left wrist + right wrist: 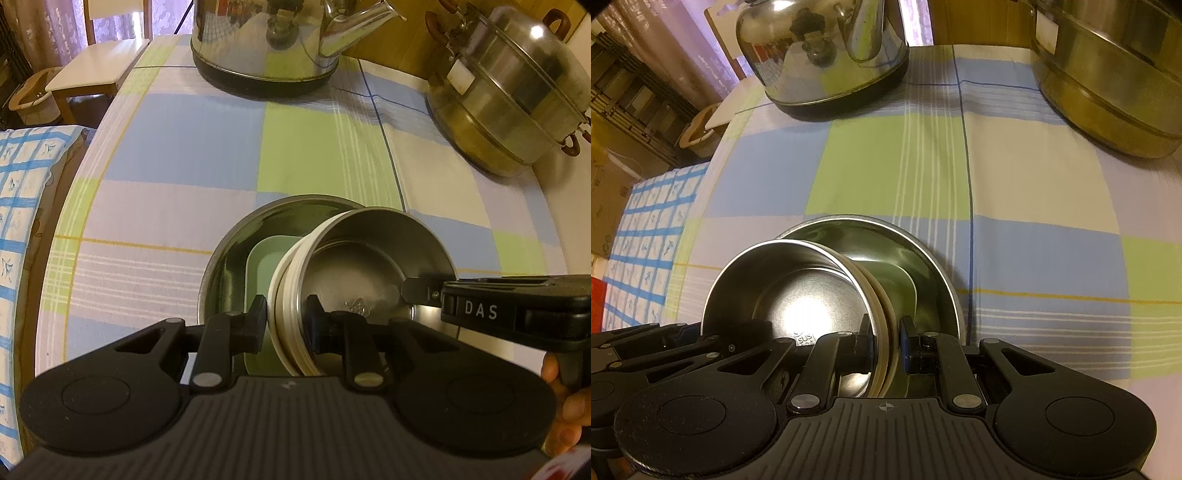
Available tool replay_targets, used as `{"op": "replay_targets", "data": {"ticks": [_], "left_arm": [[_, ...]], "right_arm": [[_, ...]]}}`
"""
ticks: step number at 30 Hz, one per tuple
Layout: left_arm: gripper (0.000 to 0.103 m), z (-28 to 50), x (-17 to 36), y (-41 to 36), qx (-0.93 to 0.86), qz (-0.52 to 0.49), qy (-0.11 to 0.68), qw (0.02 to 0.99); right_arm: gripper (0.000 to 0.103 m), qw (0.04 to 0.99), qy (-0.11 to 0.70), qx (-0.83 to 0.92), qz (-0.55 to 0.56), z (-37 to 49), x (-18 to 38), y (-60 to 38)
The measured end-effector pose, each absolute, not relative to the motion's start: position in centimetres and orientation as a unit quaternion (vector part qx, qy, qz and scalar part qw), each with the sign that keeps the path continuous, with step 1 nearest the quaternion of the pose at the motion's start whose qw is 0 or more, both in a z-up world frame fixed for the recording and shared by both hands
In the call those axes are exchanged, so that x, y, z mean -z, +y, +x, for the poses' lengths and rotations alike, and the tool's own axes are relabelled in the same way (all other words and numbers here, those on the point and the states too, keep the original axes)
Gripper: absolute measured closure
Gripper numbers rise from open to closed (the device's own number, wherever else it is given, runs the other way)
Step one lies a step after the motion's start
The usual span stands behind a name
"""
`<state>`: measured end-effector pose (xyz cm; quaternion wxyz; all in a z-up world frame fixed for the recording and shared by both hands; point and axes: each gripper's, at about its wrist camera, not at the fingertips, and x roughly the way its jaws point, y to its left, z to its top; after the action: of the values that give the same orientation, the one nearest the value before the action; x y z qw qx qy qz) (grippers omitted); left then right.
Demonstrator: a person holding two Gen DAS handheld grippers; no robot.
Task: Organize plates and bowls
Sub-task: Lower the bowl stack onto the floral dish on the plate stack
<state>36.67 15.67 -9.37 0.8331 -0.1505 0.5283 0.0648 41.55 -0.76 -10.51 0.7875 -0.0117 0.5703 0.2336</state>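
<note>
A steel bowl with a cream outer wall (362, 266) is held tilted over a wide steel plate (236, 243) that holds a pale green square dish (264, 266). My left gripper (286, 319) is shut on the bowl's left rim. My right gripper (413, 295) comes in from the right and grips the opposite rim. In the right wrist view, the right gripper (884, 341) is shut on the bowl's (798, 291) cream rim, with the plate (923, 258) and green dish (901, 284) behind it. The left gripper (701, 343) enters at the lower left.
A shiny steel kettle (269, 40) stands at the back of the checked tablecloth (177, 147). A lidded steel steamer pot (513, 92) stands at the back right. A white stool (96, 66) and a blue-checked cloth (22, 206) lie beyond the table's left edge.
</note>
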Motion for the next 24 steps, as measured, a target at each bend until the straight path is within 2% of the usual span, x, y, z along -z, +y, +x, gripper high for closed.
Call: {"op": "replay_targets", "data": {"ticks": [24], "left_arm": [[0.083,37.1,10.4,15.9,-0.064,-0.15,0.531,0.832]], "right_arm": [[0.089,0.783,0.578,-0.229,-0.008,41.8,11.6,-0.5]]}}
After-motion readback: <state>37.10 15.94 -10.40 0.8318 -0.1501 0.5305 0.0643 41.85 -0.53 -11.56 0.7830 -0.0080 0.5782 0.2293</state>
